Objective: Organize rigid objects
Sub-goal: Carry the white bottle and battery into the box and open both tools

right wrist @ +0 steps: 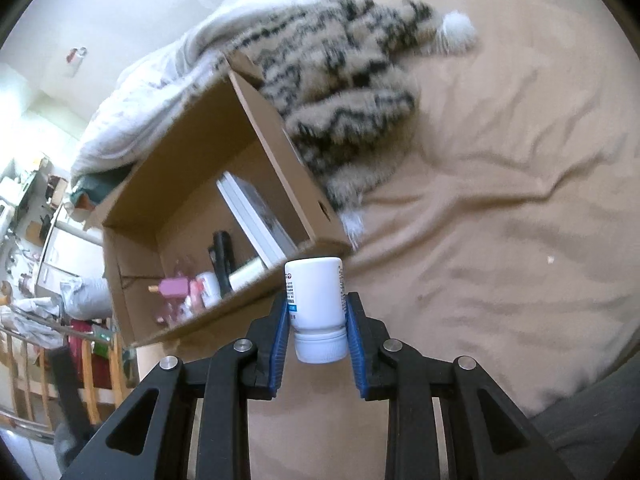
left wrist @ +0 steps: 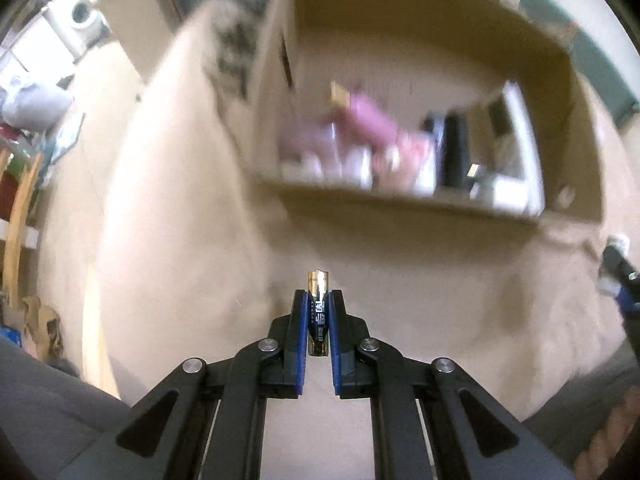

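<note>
My left gripper [left wrist: 319, 294] is shut on a small gold and blue battery [left wrist: 318, 312], held above the tan bedsheet, short of the open cardboard box [left wrist: 400, 204]. My right gripper [right wrist: 318, 298] is shut on a white pill bottle [right wrist: 316, 304], cap toward the camera, held just right of the box's [right wrist: 224, 304] near corner. The box holds a pink object [right wrist: 174, 287], a black object [right wrist: 222, 258], a white flat box [right wrist: 256, 216] and small bottles. The right gripper shows at the right edge of the left wrist view [left wrist: 618, 276].
A striped fluffy blanket [right wrist: 344, 92] and a white pillow [right wrist: 160, 92] lie behind the box on the tan bed [right wrist: 500, 220]. Shelves, wooden rails and room clutter [right wrist: 36, 280] stand beyond the bed's left side.
</note>
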{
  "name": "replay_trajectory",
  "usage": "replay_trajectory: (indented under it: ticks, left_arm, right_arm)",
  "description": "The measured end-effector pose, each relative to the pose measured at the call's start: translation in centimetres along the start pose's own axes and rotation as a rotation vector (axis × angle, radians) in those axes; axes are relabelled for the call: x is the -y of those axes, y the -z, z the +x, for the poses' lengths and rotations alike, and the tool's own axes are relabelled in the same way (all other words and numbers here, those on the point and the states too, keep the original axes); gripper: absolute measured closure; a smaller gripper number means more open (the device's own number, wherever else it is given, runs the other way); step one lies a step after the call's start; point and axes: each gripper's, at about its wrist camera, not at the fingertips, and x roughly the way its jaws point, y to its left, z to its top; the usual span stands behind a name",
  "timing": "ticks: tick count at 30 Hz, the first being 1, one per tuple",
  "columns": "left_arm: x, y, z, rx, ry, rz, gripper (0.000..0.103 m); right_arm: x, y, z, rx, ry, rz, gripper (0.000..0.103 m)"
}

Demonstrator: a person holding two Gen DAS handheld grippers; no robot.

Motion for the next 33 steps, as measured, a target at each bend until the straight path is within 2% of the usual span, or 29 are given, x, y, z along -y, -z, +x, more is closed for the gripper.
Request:
replay_trajectory:
  ticks: [6, 7, 8, 11, 14, 16, 19, 24, 33]
  left_arm:
    - [-1.5, -1.8, -7.0, 0.197, 0.002, -0.009, 0.094]
    - [-1.6, -2.6, -7.6, 0.219, 0.002, -0.014, 0.094]
    - [-1.7, -4.6, -7.9, 0.236, 0.000, -0.018, 0.094]
    - [-2.7, -6.4, -8.8, 0.268, 0.002, -0.029, 0.094]
    - [-2.1, -8.1, -8.4, 0.274, 0.006, -0.031, 0.094]
    - [-1.5, -9.0, -7.8, 0.276, -0.003, -0.022, 0.094]
    - [-0.2, -9.9, -6.2, 0.268, -0.017, -0.005, 0.094]
    - [1.2, -10.9, -3.9, 0.230, -0.017, 0.021, 0.094]
    - [3.5, -11.9, 0.1, 0.169, -0.042, 0.064, 0.094]
  right_arm:
    - [-2.5, -1.5, -0.8, 0.064, -0.030, -0.090, 0.074]
    - [-3.0, -1.9, -0.7, 0.066, -0.036, -0.105, 0.074]
    - [-3.5, -2.3, -0.6, 0.067, -0.044, -0.118, 0.074]
    - [-5.1, -3.4, 0.1, 0.059, -0.064, -0.169, 0.074]
    - [-6.9, -4.6, 1.3, 0.039, -0.072, -0.242, 0.074]
    - [-8.0, -5.3, 2.9, -0.020, -0.091, -0.297, 0.074]
    - [-9.2, -5.6, 5.5, -0.105, -0.071, -0.371, 0.074]
    - [-8.4, -5.2, 8.1, -0.174, -0.111, -0.290, 0.074]
    - [-8.5, -5.1, 9.7, -0.221, -0.096, -0.280, 0.074]
